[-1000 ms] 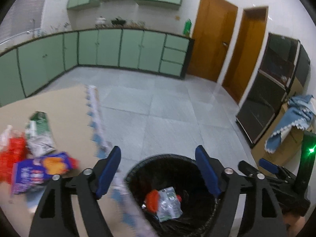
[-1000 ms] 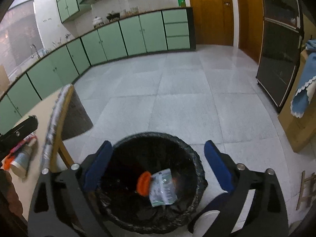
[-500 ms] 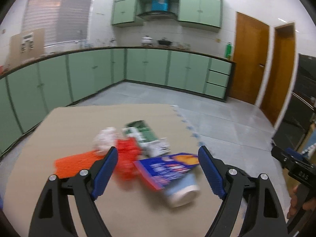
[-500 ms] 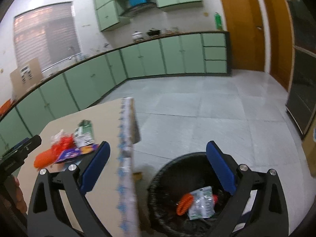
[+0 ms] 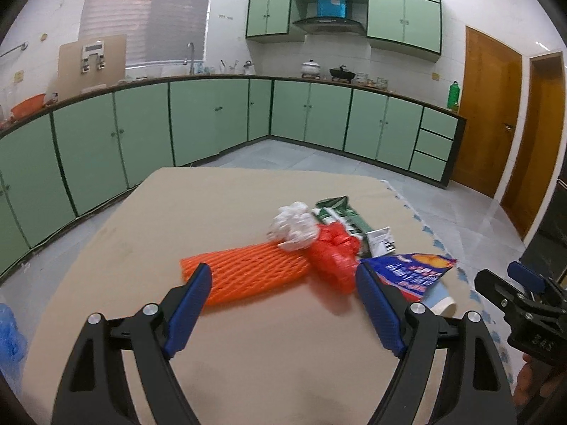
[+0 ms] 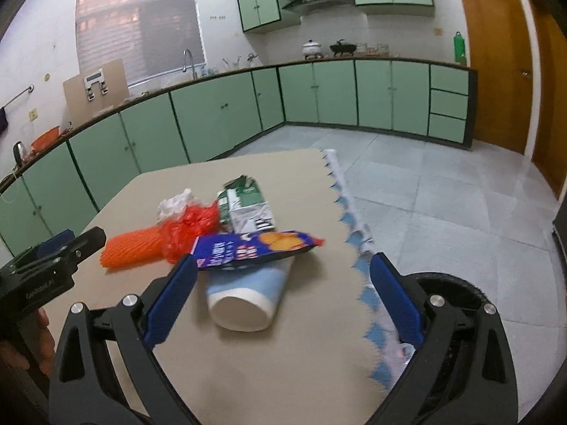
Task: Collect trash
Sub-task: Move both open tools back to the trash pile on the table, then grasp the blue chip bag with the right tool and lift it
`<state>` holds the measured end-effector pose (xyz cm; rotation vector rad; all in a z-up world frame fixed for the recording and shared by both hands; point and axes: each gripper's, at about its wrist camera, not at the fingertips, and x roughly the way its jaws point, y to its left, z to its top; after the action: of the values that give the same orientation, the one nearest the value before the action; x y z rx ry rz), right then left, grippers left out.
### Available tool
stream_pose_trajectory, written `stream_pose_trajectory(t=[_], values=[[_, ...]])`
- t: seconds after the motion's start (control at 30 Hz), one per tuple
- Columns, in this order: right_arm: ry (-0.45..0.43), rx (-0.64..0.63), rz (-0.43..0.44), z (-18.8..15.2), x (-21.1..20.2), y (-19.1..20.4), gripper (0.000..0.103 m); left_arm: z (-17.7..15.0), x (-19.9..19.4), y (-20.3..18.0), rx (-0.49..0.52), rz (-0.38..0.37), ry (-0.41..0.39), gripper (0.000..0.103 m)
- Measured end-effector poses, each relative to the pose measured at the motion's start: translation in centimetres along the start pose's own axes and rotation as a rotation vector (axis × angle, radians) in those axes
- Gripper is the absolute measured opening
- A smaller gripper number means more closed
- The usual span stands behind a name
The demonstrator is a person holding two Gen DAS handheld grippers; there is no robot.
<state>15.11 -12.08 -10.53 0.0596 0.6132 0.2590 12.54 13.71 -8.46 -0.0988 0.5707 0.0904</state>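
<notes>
Both empty, jaws apart, the left gripper (image 5: 283, 304) and right gripper (image 6: 283, 292) face trash heaped mid-tabletop (image 5: 141, 233), where the orange foam net (image 5: 244, 274), nearest the left gripper, looks best pinched across its width first.

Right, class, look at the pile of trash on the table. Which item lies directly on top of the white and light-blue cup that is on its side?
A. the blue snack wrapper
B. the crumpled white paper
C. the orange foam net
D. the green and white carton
A: in the right wrist view the blue snack wrapper lies across the top of the tipped cup, while the other pieces sit further back on the table.
</notes>
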Motion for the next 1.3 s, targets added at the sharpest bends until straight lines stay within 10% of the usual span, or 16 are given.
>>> stream_pose_trajectory(t=[0.97,1.3], values=[[0.085,0.085,-0.029,1.8,5.2,-2.6,0.095,-0.3,3.5,1.2,-0.042,0.029,0.048,0.082],[0.168,0.123,0.036,2.1,7.6,-3.6,0.074,0.2,4.8,0.0,-0.031,0.021,0.053,0.082]])
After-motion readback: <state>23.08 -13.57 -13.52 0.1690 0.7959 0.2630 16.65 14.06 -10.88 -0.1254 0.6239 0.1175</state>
